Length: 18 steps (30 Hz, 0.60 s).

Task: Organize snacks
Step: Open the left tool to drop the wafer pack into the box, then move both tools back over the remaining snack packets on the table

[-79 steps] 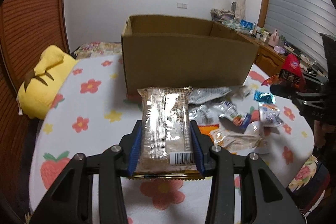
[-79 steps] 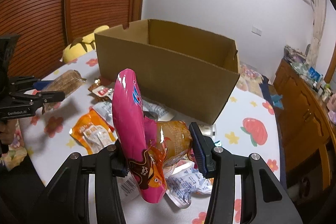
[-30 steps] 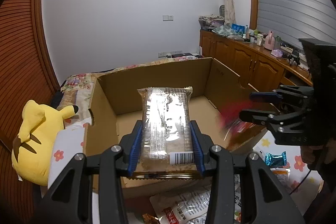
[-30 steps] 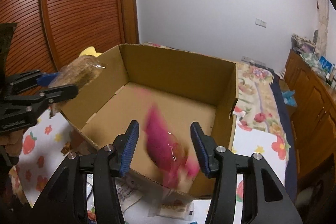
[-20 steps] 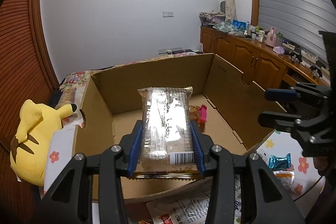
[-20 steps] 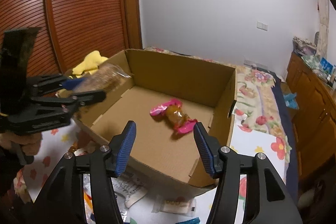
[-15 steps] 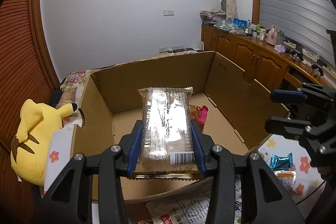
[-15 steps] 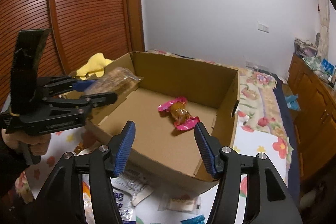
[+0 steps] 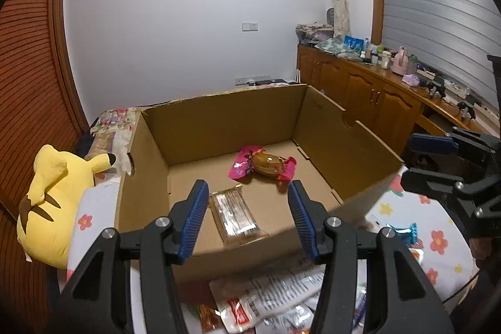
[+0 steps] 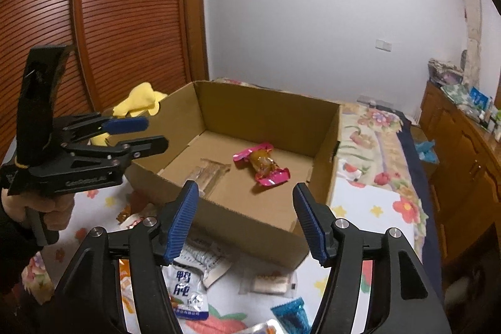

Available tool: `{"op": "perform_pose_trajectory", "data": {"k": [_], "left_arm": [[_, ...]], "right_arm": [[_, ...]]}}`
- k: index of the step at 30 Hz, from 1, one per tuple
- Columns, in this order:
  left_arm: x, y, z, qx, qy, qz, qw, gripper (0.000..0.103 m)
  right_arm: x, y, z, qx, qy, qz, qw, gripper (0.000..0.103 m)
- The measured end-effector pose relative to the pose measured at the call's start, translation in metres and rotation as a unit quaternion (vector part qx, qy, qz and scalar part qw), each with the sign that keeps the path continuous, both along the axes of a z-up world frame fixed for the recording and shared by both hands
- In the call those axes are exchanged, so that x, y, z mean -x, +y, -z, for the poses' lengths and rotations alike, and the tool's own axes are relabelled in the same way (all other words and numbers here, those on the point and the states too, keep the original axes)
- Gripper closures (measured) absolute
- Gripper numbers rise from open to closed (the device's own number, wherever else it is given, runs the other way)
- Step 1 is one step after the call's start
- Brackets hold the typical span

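Observation:
An open cardboard box (image 9: 147, 177) (image 10: 266, 218) stands on the floral table. Inside lie a pink-wrapped snack (image 9: 261, 167) (image 10: 262, 164) and a clear-wrapped brown biscuit pack (image 9: 233, 216) (image 10: 208, 172). My left gripper (image 9: 247, 219) is open and empty, above the box's near wall; it also shows in the right wrist view (image 10: 141, 133). My right gripper (image 10: 247, 221) is open and empty, in front of the box; it shows at the right of the left wrist view (image 9: 429, 158).
Several loose snack packets (image 9: 269, 299) (image 10: 188, 287) lie on the flowered tablecloth (image 9: 438, 227) before the box. A yellow plush toy (image 9: 53, 193) sits left of the box. Wooden cabinets (image 9: 375, 102) line the right wall.
My left gripper has opened and dropped the biscuit pack into the box. Earlier my right gripper released the pink snack there and drew back.

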<state>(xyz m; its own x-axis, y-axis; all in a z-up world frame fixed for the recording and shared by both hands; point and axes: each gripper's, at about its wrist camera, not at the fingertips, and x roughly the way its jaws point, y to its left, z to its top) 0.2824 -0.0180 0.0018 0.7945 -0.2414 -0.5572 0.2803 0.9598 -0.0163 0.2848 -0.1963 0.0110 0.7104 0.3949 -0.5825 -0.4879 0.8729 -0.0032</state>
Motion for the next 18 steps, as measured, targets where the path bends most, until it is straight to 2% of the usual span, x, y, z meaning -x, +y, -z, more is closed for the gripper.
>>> {"op": "perform_pose_trajectory", "data": {"k": [9, 18], "left_arm": [[0.06, 0.003, -0.011, -0.001, -0.02, 0.015, 0.9997, 0.046], [0.101, 0.003, -0.004, -0.001, -0.02, 0.024, 0.9995, 0.044]], "right_arm": [[0.048, -0.013, -0.008, -0.007, -0.012, 0.021, 1.0, 0.034], [0.085, -0.022, -0.002, -0.008, -0.01, 0.04, 0.999, 0.031]]}}
